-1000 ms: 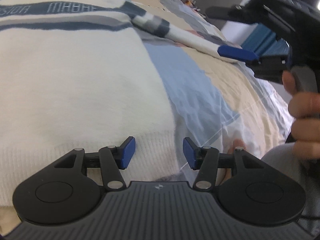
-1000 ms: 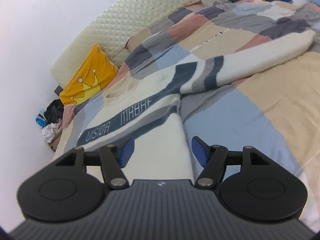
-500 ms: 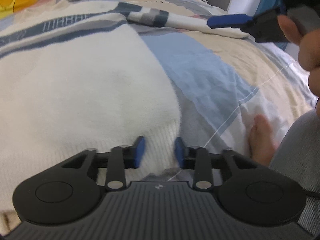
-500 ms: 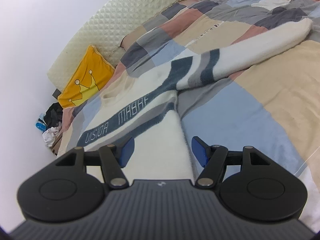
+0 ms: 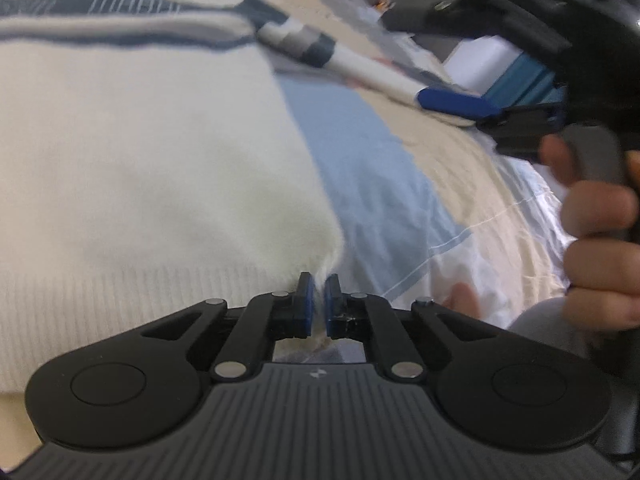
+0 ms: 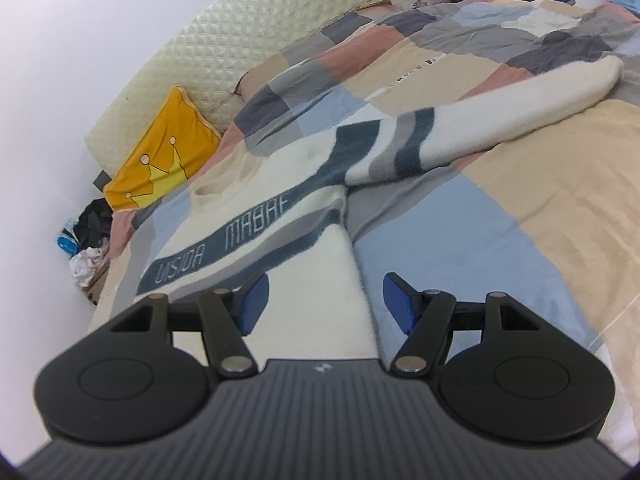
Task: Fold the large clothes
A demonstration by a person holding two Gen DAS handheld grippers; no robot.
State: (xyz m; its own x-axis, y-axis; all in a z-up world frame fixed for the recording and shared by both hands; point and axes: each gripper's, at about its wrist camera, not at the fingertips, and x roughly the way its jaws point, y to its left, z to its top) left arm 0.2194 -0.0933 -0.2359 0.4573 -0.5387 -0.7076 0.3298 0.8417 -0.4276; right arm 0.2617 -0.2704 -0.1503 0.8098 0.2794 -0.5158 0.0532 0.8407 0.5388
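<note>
Nearest in the left wrist view, the left gripper (image 5: 319, 294) has its blue pads clamped together on the ribbed hem corner of the cream knitted sweater with navy and grey chest stripes (image 5: 152, 152), a tuft of the knit pinched between them at 6 o'clock. The sweater lies flat on the patchwork quilt of blue, beige, grey and pink squares (image 5: 380, 184), filling the frame from 7 to 12 o'clock. At 3 o'clock a person's hand (image 5: 600, 240) grips the handle of the right gripper (image 5: 456, 104), one blue finger showing towards 2 o'clock. In the right wrist view, the right gripper (image 6: 324, 306) holds its fingers apart with nothing pinched, hovering over the sweater's side edge at 6 o'clock. Farther on, one sleeve (image 6: 500, 108) stretches towards 2 o'clock. A yellow cushion with a crown print (image 6: 160, 156) leans at 10 o'clock against the cream quilted headboard (image 6: 260, 44).
</note>
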